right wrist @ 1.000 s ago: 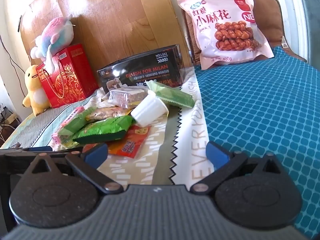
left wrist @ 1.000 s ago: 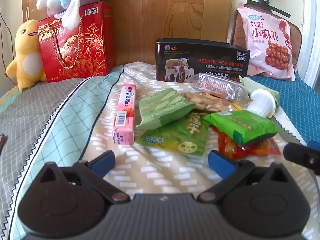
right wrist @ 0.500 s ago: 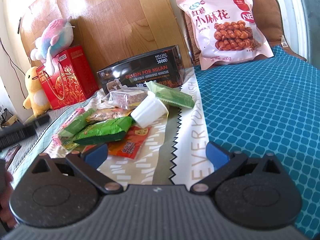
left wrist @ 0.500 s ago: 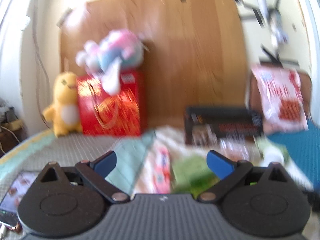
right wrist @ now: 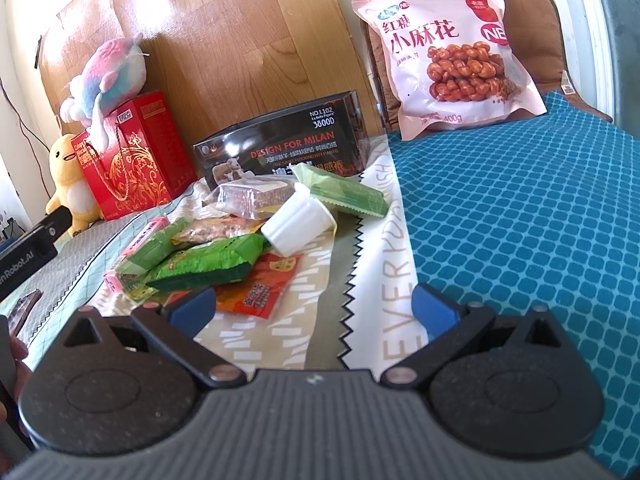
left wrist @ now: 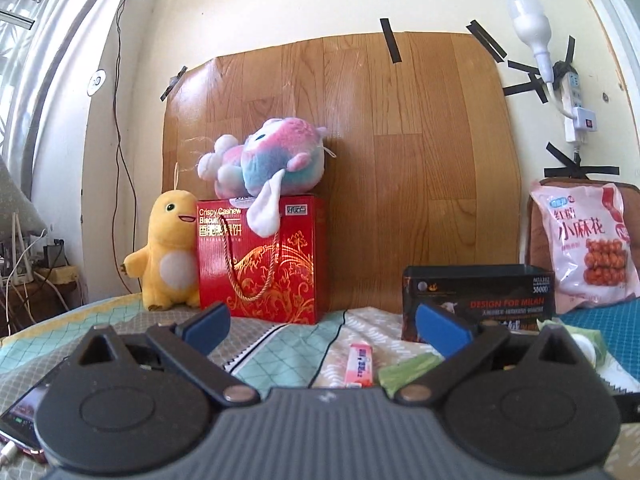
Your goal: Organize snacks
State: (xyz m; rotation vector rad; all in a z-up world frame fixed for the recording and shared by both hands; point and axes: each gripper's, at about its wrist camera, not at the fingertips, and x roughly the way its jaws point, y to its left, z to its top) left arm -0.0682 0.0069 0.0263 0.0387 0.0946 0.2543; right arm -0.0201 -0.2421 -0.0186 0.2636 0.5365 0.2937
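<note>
- Left gripper [left wrist: 322,330]: fingers spread wide with nothing between them; it is raised and points level toward the wooden board [left wrist: 340,168] on the wall, above the bed [left wrist: 288,344].
- Right gripper [right wrist: 314,308]: fingers spread wide, holding nothing; it is low over the patterned cloth [right wrist: 372,280], just short of the snack pile.
- Snack pile, right wrist view: a bright green packet [right wrist: 212,262] lies on top of an orange-red packet [right wrist: 262,286]; a white plastic cup [right wrist: 298,224] lies on its side just behind them; a clear-wrapped bar [right wrist: 250,196] and a flat green sachet [right wrist: 344,196] lie farther back, in front of the black box [right wrist: 280,148] marked "DESIGN FOR MILAN".
- Pink stick pack [left wrist: 360,364]: at the left edge of the pile, beside a pale green packet [right wrist: 154,246].
- Large pink snack bag [right wrist: 452,52]: propped upright against a brown cushion [right wrist: 536,28], well apart from the pile, beyond the blue latticed mat [right wrist: 520,220].
- Background, left: red gift box [left wrist: 260,256] with a pastel plush toy [left wrist: 264,160] on top and a yellow plush duck [left wrist: 168,248] touching its side.
- Phone [left wrist: 22,420]: lower left of the bed.
</note>
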